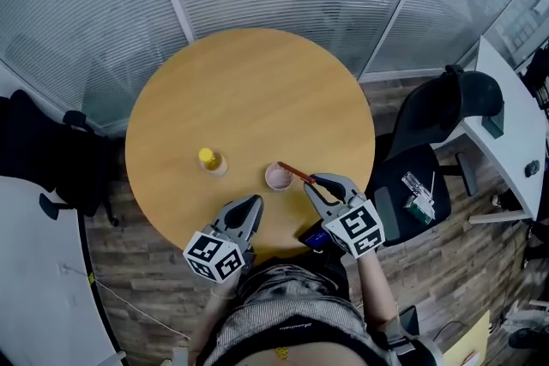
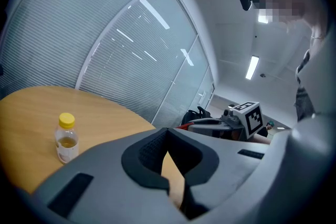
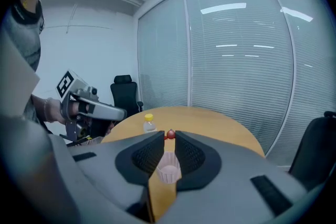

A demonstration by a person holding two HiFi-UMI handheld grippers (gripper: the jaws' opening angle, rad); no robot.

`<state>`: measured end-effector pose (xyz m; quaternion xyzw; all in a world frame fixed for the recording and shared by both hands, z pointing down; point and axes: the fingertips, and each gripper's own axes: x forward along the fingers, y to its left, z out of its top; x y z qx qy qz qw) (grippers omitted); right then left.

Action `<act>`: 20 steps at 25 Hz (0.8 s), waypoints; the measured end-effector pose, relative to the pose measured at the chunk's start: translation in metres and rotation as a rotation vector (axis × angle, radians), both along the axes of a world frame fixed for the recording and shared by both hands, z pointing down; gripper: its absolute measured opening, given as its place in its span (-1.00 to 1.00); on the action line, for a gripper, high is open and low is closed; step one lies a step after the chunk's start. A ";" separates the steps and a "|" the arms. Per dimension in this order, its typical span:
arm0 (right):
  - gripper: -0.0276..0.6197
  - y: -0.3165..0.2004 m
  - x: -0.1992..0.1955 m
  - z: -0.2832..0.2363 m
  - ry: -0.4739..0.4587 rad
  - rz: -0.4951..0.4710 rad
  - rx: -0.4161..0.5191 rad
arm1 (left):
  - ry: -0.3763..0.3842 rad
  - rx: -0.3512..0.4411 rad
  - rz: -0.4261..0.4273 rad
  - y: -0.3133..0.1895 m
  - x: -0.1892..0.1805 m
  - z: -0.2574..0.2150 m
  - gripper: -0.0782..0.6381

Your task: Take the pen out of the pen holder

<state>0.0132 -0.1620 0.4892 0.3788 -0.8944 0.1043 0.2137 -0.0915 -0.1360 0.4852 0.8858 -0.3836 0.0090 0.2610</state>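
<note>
right gripper is clamping the red pen by its top to draw it from the pink pen holder; left gripper is idling closed, empty.

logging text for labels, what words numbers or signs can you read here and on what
No text here can be read.
bottle label: too blurred to read.
marker cubes: black-and-white square patterns only, no letters or numbers.
print on the person's shirt: too small to read.
</note>
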 end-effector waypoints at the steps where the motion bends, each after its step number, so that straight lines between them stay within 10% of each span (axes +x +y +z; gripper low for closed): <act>1: -0.69 0.001 0.001 -0.008 -0.008 0.001 0.009 | 0.001 0.000 -0.006 0.000 -0.001 0.000 -0.77; 20: -0.69 0.012 -0.003 -0.045 -0.044 -0.038 0.053 | 0.013 -0.004 -0.041 0.010 -0.002 -0.010 -0.77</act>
